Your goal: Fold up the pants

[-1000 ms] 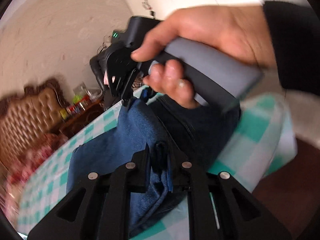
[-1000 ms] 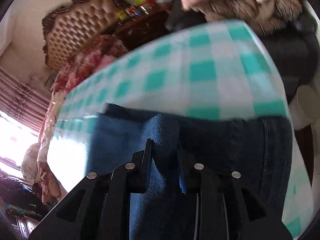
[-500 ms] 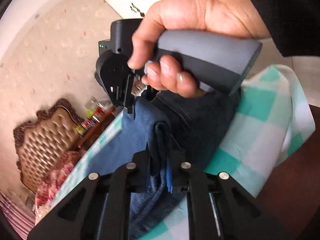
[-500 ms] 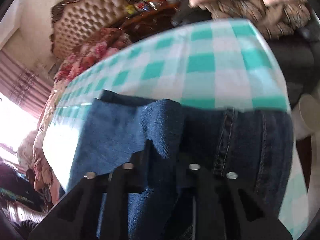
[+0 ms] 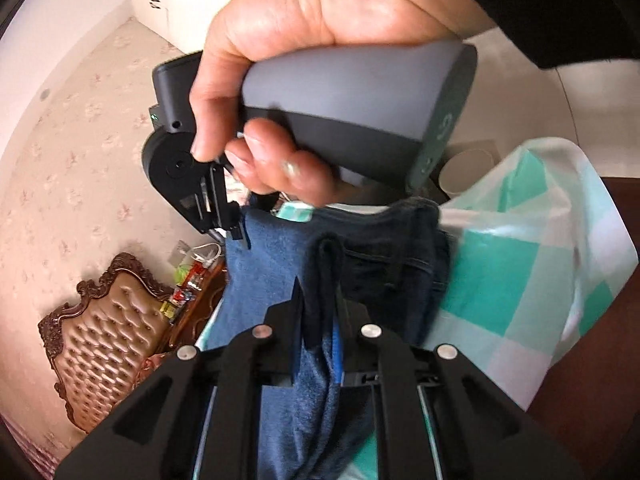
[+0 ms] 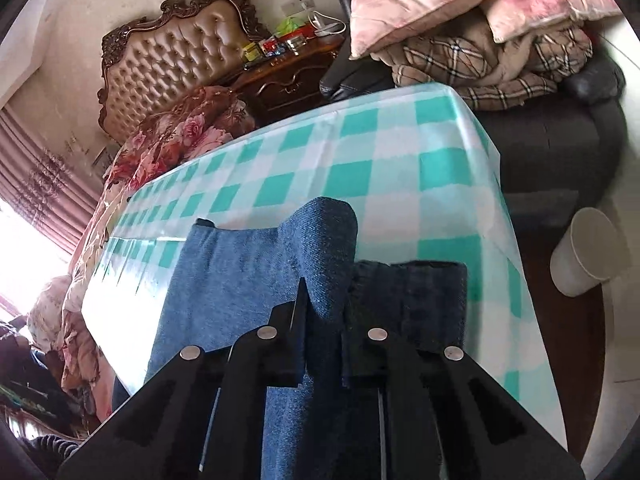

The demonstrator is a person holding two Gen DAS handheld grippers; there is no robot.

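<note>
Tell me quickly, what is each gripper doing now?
Left gripper: closed on a fold of the jeans.
Right gripper: closed on the jeans too.

Checked tablecloth (image 6: 404, 168), tufted headboard (image 6: 168, 68), paper cup (image 6: 588, 250).

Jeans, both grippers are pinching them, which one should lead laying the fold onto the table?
Probably right: the right gripper looks straight across open tablecloth, while the left gripper pinches the jeans by the table's edge.

Daylight floods in from the window (image 6: 24, 236), blown out white, glaring off the worktop (image 6: 400, 168). Both fisheye views curve hard at dark edges; the close hand (image 5: 320, 60) looks soft.
</note>
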